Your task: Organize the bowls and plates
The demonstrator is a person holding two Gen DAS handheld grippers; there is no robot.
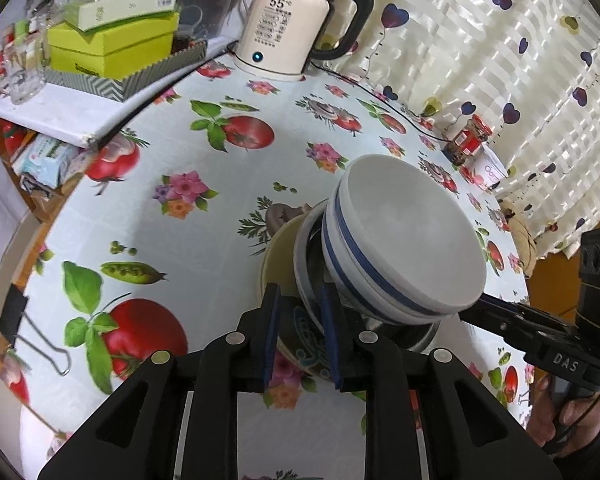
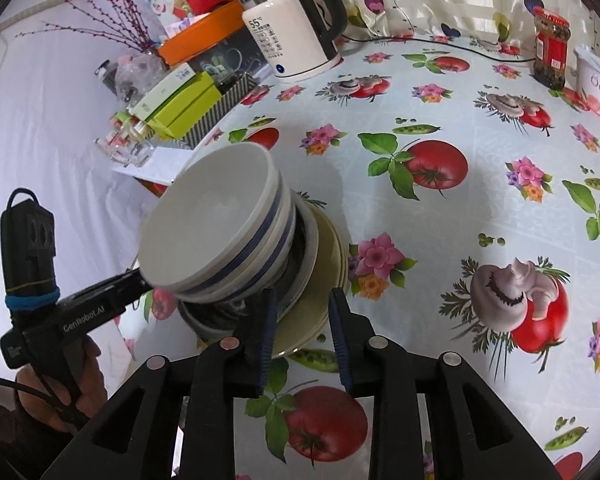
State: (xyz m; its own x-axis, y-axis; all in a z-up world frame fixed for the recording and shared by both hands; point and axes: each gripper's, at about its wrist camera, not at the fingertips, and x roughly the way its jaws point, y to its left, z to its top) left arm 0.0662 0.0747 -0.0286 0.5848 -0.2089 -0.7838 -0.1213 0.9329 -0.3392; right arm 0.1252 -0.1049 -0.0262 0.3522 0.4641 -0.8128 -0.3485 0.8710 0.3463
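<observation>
Your stack of bowls and plates [image 1: 380,264] stands gathered in front of the kettle [image 1: 280,36] (nothing loose visible), with left gripper [image 1: 300,332] and right gripper [image 2: 304,328] slightly spread astride its rims, pinching nothing.

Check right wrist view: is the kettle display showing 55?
Yes, the white electric kettle reads 55 on its front panel.

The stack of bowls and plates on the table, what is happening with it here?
A person holds a gripper on each side of the stack of bowls and plates. The left gripper and right gripper both have fingers straddling the lowest plates' rims, slightly apart. The stack rests on the flowered tablecloth, white blue-striped bowls on top.
</observation>
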